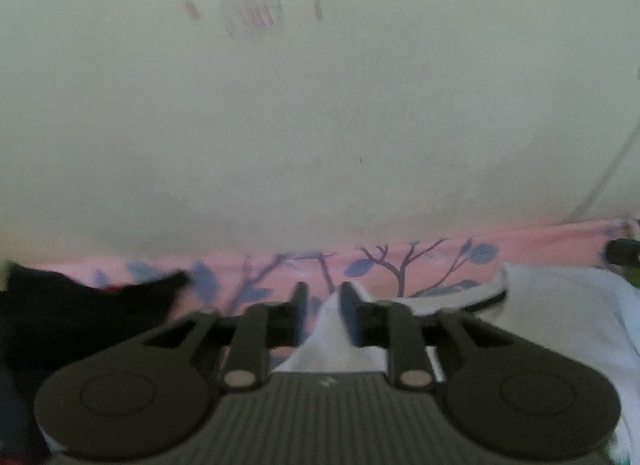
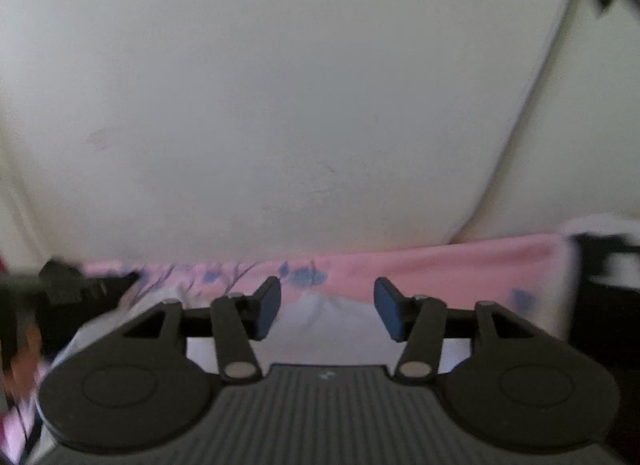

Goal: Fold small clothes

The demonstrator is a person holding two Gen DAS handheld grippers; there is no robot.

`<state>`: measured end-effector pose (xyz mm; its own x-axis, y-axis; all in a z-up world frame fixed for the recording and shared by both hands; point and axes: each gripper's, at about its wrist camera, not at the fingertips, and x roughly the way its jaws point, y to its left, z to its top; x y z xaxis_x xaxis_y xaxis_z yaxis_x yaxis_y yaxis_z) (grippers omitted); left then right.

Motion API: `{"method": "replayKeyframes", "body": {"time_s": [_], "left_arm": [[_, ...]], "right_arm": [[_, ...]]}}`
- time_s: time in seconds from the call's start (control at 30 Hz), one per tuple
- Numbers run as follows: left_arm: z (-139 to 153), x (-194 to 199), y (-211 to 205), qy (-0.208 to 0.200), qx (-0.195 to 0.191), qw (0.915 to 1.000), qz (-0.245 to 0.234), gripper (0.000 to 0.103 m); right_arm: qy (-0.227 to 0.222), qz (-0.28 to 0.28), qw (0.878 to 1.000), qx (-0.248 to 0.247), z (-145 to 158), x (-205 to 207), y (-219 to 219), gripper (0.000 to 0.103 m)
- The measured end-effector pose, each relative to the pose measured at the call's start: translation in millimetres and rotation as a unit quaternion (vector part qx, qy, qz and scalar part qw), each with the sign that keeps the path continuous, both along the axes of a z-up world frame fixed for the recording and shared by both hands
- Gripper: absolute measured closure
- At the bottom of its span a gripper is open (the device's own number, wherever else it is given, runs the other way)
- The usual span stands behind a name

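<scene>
My left gripper (image 1: 323, 297) is shut on a fold of a white garment (image 1: 560, 317), which spreads to the right over a pink sheet with blue leaf print (image 1: 400, 261). My right gripper (image 2: 327, 309) is open, its blue pads (image 2: 267, 311) on either side of a raised peak of the same white garment (image 2: 320, 325), not touching it. The garment lies low in both views, partly hidden by the gripper bodies.
A cream wall (image 1: 320, 105) fills the background, with a corner edge (image 2: 532, 97) on the right. A black cloth (image 1: 60, 317) lies at the left on the pink sheet. Dark objects (image 2: 608, 265) stand at the right edge.
</scene>
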<state>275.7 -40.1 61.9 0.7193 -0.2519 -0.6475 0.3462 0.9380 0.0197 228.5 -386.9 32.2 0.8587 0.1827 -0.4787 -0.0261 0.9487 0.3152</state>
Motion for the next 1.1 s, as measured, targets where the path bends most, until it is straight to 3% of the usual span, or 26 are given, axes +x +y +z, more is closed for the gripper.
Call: {"method": "replayKeyframes", "body": {"time_s": [0.07,0.17,0.27,0.37,0.5,0.53,0.6,0.63,0.67,0.77,0.87,0.9,0.97,1.03,1.1], "left_arm": [[19,-34,20,-0.019,0.019,0.9996,-0.011,0.051],[30,-88,62,-0.016,0.055,0.9983,-0.011,0.04],[30,-139,107,0.017,0.042,0.9989,0.008,0.024],[14,-183,139,0.06,0.007,0.9981,0.013,0.023],[-20,-223,157,0.103,0.014,0.9939,0.036,0.024],[-27,-232,163,0.113,0.013,0.9928,0.039,0.026],[-41,-246,171,0.131,0.009,0.9905,0.043,0.043],[-45,-255,169,0.127,0.013,0.991,0.041,0.064],[-44,-262,165,0.111,0.026,0.9929,0.034,0.101],[-30,-267,169,0.091,0.017,0.9952,0.031,0.1],[6,-249,209,0.014,0.023,0.9924,0.12,0.1],[21,-240,230,0.0,0.005,0.9873,0.159,0.1],[50,-226,274,-0.003,-0.066,0.9758,0.209,0.1],[73,-221,291,-0.01,-0.108,0.9701,0.217,0.1],[95,-219,287,-0.021,-0.128,0.9704,0.204,0.1]], "right_arm": [[-0.016,0.01,0.999,-0.03,12,-46,-2,0.045],[-0.02,0.023,0.998,-0.062,19,-106,4,0.044],[-0.022,0.064,0.996,-0.061,19,-142,26,0.044],[-0.033,0.132,0.989,-0.054,21,-164,69,0.044],[-0.038,0.236,0.969,-0.056,19,-172,145,0.044],[-0.04,0.262,0.962,-0.06,17,-178,164,0.044],[-0.039,0.295,0.952,-0.075,7,-181,199,0.044],[-0.036,0.306,0.948,-0.08,1,-183,214,0.044],[-0.032,0.315,0.945,-0.08,-3,-184,227,0.044],[-0.01,0.328,0.943,-0.062,-21,-179,246,0.044],[0.016,0.326,0.944,-0.042,-37,-177,253,0.044],[0.023,0.326,0.944,-0.037,-40,-178,254,0.044],[0.032,0.33,0.943,-0.032,-46,-182,256,0.043],[0.022,0.332,0.942,-0.034,-54,-187,256,0.04],[0.012,0.337,0.941,-0.036,-56,-189,258,0.037]]}}
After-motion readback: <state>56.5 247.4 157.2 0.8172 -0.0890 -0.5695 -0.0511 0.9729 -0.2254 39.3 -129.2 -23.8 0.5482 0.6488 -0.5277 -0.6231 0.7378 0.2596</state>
